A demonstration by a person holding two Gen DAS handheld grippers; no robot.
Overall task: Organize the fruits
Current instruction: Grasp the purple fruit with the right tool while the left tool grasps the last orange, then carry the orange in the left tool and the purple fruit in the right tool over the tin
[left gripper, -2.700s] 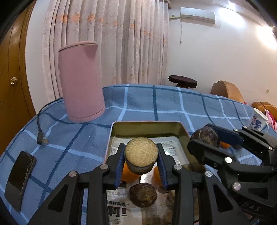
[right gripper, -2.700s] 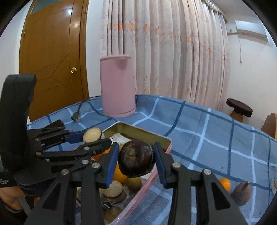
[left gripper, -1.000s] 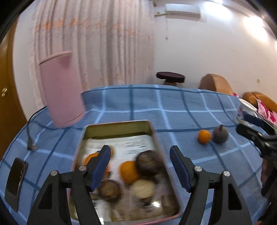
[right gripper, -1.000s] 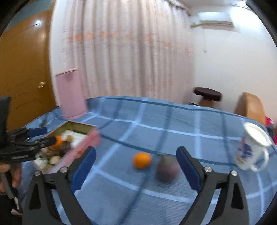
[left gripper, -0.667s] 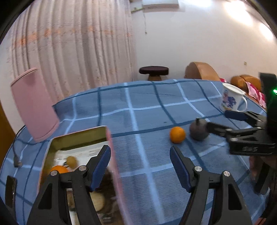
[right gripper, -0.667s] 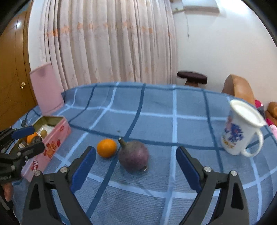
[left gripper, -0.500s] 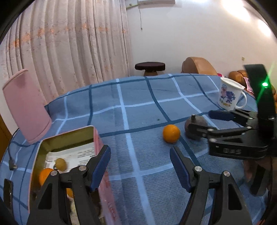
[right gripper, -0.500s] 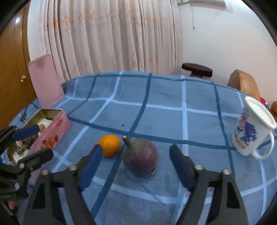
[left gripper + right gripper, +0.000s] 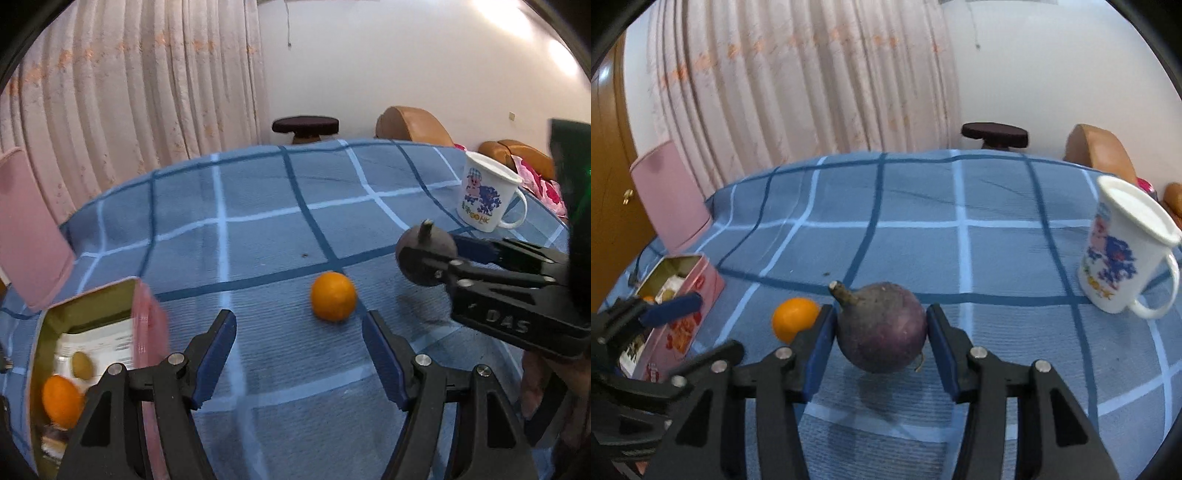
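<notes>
My right gripper is shut on a dark purple fruit with a stem and holds it just above the blue checked cloth; its shadow lies below. The fruit also shows in the left wrist view. A small orange lies on the cloth, just ahead of my left gripper, which is open and empty. The orange also shows in the right wrist view. A pink tin at the left holds an orange, a small green fruit and other fruits.
A white mug with blue print stands at the right on the cloth. A tall pink container stands at the far left beyond the tin. A stool and brown chairs are beyond the table.
Both grippers let go of their fruits at the tin and swung right. The right gripper closed on the purple fruit and lifted it. The left gripper came up to the orange.
</notes>
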